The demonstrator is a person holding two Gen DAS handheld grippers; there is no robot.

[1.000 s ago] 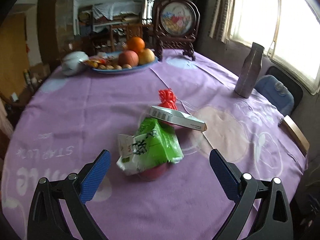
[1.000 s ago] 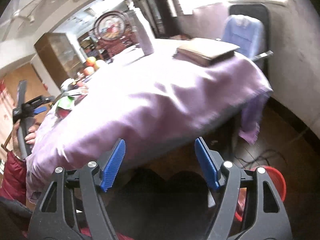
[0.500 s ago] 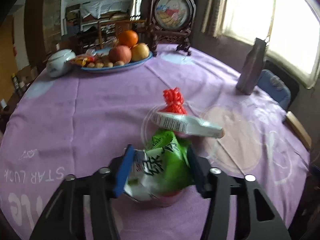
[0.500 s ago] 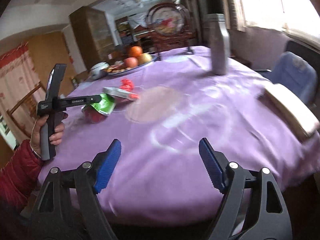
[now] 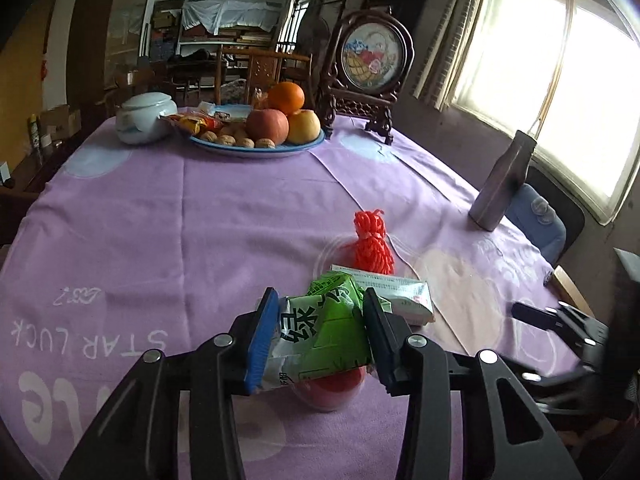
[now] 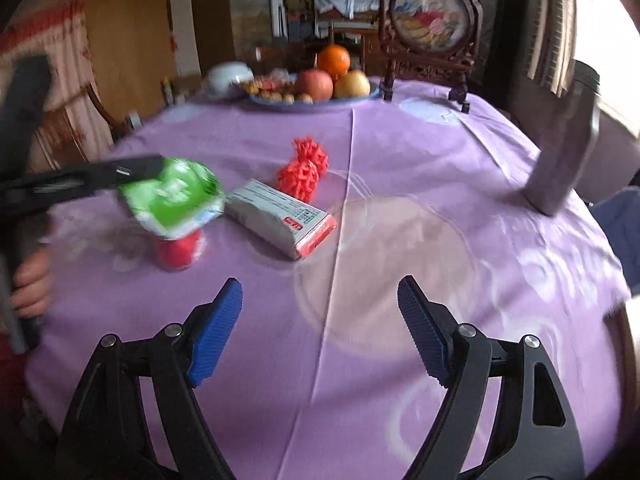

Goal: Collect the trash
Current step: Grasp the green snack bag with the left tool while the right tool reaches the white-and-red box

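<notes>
Round table (image 5: 168, 240) under purple printed cloth, red cup (image 6: 178, 250), white carton (image 6: 280, 216) and orange-red mesh bag (image 6: 304, 172) at centre, blue fruit plate (image 5: 256, 148), white jar (image 5: 144, 118) and framed screen (image 5: 370, 72) at top, grey bottle (image 5: 502, 184) at right

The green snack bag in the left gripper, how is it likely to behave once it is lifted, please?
The green snack bag looks crumpled and dented between the left gripper's pads, so it is probably floppy and light. Its glossy film may be slippery. The red cup beneath it could tip as it lifts.

wrapper (image 5: 320, 332) above cup (image 5: 334, 390), box (image 5: 394, 294) beside
</notes>
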